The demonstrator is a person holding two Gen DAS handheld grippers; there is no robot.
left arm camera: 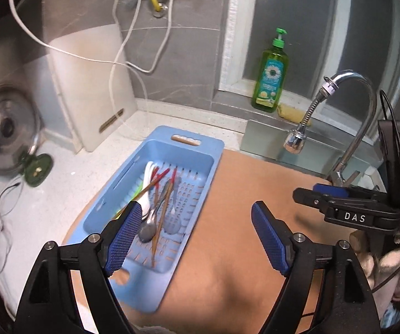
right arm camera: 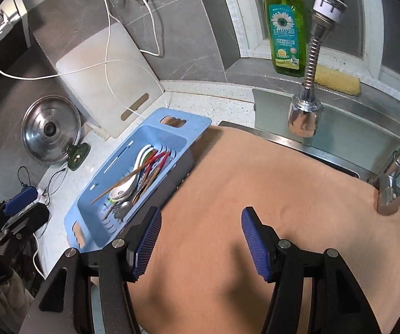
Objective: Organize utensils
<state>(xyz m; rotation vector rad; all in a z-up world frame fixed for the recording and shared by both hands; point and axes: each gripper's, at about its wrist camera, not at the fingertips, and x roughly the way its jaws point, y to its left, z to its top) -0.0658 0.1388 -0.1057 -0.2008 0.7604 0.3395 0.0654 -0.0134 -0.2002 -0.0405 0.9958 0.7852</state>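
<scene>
Utensils [right arm camera: 136, 181] lie heaped in the blue basket [right arm camera: 102, 172] at ten o'clock on the tabletop [right arm camera: 227, 105], none visible outside it. Left tool [left arm camera: 197, 233] and right tool [right arm camera: 200, 239] hang released, empty; gathering appears complete.

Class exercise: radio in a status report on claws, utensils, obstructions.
Both claws, left and right, open, empty. Utensils piled in blue basket. Nothing blocking.
</scene>
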